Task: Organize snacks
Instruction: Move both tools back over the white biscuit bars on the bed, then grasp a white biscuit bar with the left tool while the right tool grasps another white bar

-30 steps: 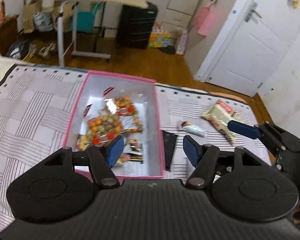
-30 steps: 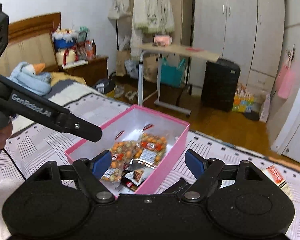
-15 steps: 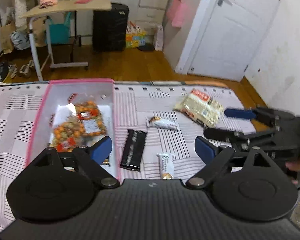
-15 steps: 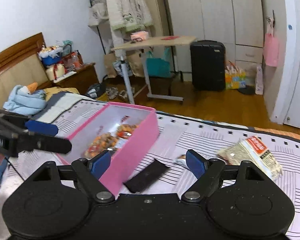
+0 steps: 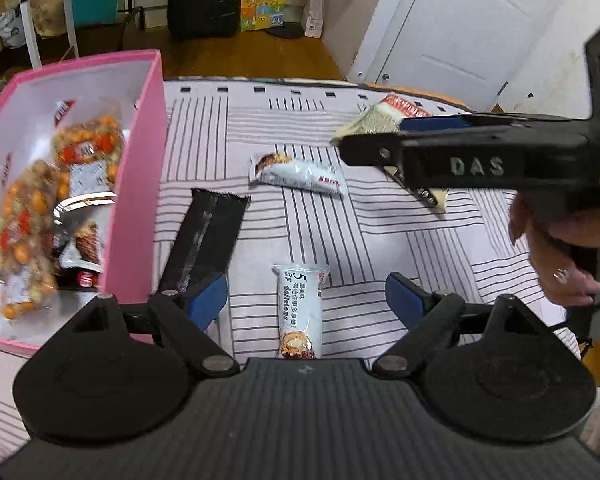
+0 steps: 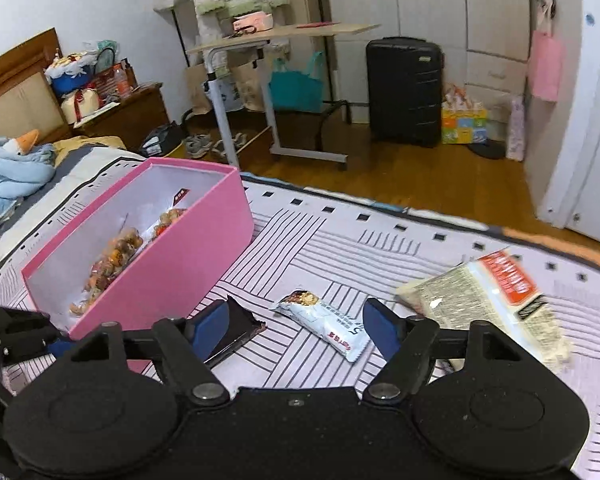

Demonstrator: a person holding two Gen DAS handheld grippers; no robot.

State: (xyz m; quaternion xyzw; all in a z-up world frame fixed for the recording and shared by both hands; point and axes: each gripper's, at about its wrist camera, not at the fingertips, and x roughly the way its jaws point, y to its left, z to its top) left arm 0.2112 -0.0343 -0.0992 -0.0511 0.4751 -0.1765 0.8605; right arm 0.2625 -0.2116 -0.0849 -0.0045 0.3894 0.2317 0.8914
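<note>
A pink box [image 5: 146, 168] holding bags of orange snacks [image 5: 32, 204] stands at the left on the striped cloth; it also shows in the right wrist view [image 6: 188, 256]. My left gripper [image 5: 306, 302] is open and empty, directly over a white snack bar [image 5: 300, 308]. A black wrapper [image 5: 208, 236] lies beside the box. My right gripper [image 6: 294, 326] is open and empty, over a second white bar [image 6: 324, 324]. A cream packet with a red label [image 6: 496, 292] lies to its right.
The right gripper's body [image 5: 480, 160] and the hand holding it cross the right of the left wrist view. Beyond the bed edge are wooden floor, a rolling desk [image 6: 276, 36], a black suitcase [image 6: 404, 88] and a white door [image 5: 452, 28].
Both grippers have swung right, away from the box, and dropped lower over the loose snacks. The white bars now sit between the fingers. Both stayed open.
</note>
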